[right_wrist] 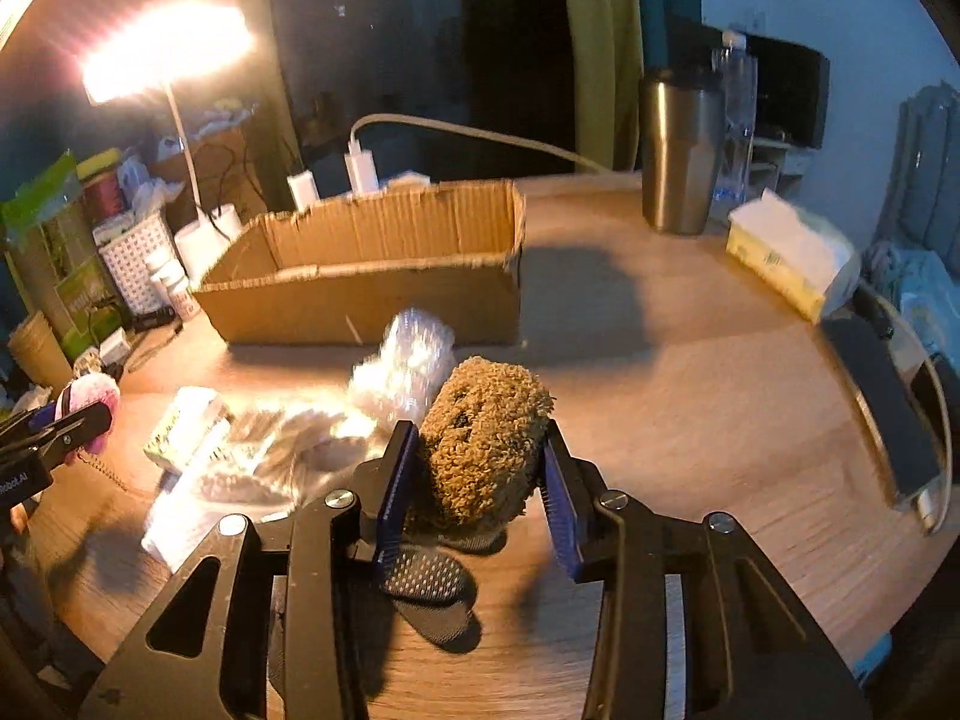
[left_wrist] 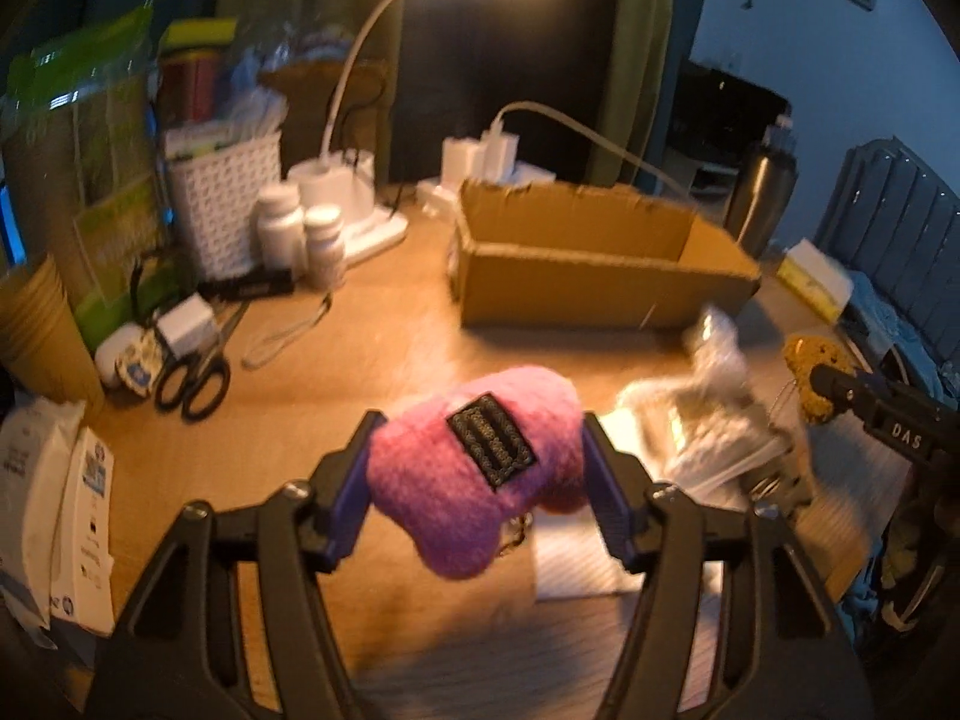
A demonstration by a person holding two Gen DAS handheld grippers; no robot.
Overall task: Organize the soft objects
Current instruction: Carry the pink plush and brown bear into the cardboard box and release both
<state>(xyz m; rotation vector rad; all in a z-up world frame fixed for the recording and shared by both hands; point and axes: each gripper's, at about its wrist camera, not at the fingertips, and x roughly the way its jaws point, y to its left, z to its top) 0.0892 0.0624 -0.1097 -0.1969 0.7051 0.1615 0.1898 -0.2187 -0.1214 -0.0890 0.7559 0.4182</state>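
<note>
Pink plush (left_wrist: 474, 468) sits clamped between the blue pads of the left gripper (left_wrist: 477, 474), lifted clear of the wooden table (left_wrist: 360, 348). We read no words on its black woven patch (left_wrist: 491, 449); the stitching is blurred. Its long axis runs from 11 o'clock down to 5 o'clock in the left wrist view, with a small chain hanging from its lower end.

Our right gripper (right_wrist: 480, 468) is partly closed and presses on a tan curly plush (right_wrist: 486, 438) from both sides. This toy stands roughly upright, dark face marks turned toward 10 o'clock. A dark dotted sock (right_wrist: 429, 594) lies on the table beneath it.

Legible writing: "DAS" on the right gripper's body as seen from the left wrist camera. Package print at 8 o'clock is too small to read.

Surface: light wood-grain table, lit warm by a desk lamp (right_wrist: 168, 48) at 11 o'clock. An open cardboard box (right_wrist: 366, 294) lies at 12 o'clock, its long axis left to right. Crumpled clear plastic bags (right_wrist: 402, 366) lie between box and grippers. A steel tumbler (right_wrist: 681, 150) stands at 1 o'clock, a tissue pack (right_wrist: 786, 252) at 2 o'clock. Scissors (left_wrist: 195, 378), white bottles (left_wrist: 300, 234) and a white basket (left_wrist: 225, 204) crowd the 10 o'clock side. Green curtains hang behind.
</note>
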